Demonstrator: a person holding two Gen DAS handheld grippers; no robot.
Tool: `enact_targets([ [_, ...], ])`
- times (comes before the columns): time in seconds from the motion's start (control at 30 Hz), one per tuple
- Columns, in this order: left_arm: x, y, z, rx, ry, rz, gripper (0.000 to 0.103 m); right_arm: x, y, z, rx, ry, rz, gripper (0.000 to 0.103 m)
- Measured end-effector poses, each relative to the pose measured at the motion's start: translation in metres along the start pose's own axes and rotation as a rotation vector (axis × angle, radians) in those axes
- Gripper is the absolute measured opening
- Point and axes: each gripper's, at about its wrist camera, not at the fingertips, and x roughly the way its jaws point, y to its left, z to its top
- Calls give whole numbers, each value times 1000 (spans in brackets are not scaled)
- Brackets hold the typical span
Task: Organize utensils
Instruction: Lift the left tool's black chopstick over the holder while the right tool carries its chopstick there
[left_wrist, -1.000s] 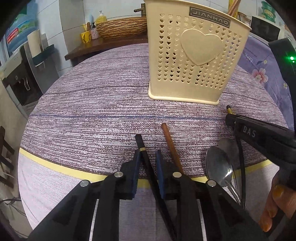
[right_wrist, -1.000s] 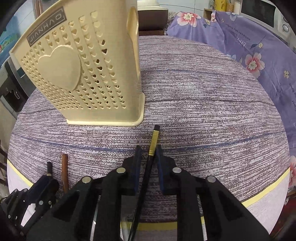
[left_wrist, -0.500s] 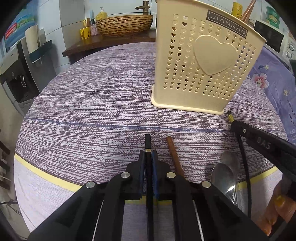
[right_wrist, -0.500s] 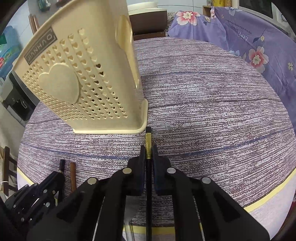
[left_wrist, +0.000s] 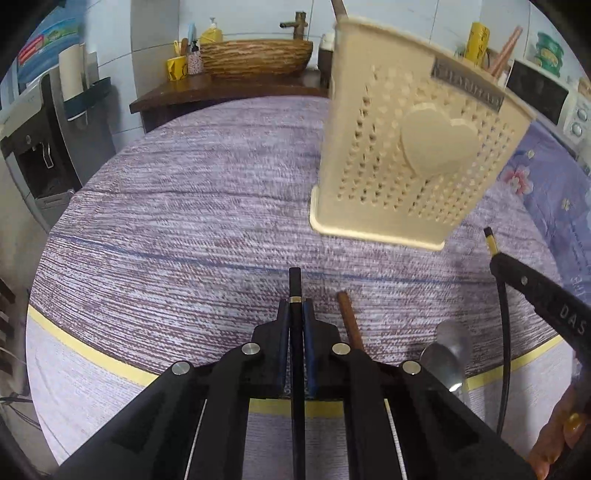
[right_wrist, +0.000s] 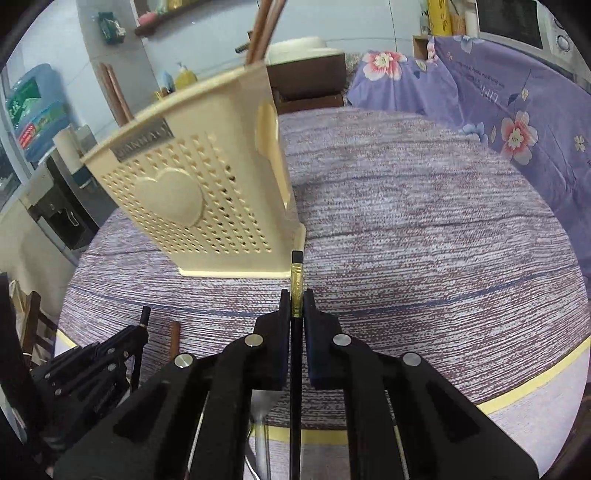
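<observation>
My left gripper (left_wrist: 295, 314) is clamped tight on a black chopstick (left_wrist: 295, 291), its pads pressing both sides of the stick just below a thin gold ring; the tip pokes out ahead of the fingertips over the purple striped tablecloth (left_wrist: 184, 229). My right gripper (right_wrist: 296, 306) is likewise pinched shut on a second black chopstick (right_wrist: 296, 269), gripping it at its gold band, with the black end showing just in front of the lower corner of the cream utensil holder (right_wrist: 207, 206). That holder, perforated with small hearts and bearing a large raised heart on its face, stands upright on the cloth ahead of both grippers, and several brown sticks rise from its top. Still lying on the table just right of my left fingers is a brown chopstick (left_wrist: 349, 321), and further right two metal spoons (left_wrist: 447, 350) rest near the yellow border of the cloth, partly under my right gripper as seen from the left camera. A hand shows at the lower right edge of the left view, around the right tool.
</observation>
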Motion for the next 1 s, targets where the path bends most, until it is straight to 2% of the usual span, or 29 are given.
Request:
enact_targets([
  [0.17,-31,9,12,-28,-68,-62,8,-35,-3,4,-12,-92,48,8],
  [0.3,-70,15,23,-25,-159,-96,8,-73,-12,12,-12,-171,82,8],
  [0.53,-126,26,43,-26,-312,-107,8,-125,-20,29,-50,-294,72,8],
  [0.73,-139,33,53,-26,-366,-86,8,-139,-22,35,-50,-326,71,8],
  [1.0,-144,34,61,-31,-383,-87,8,-144,-17,38,-62,-334,79,8],
])
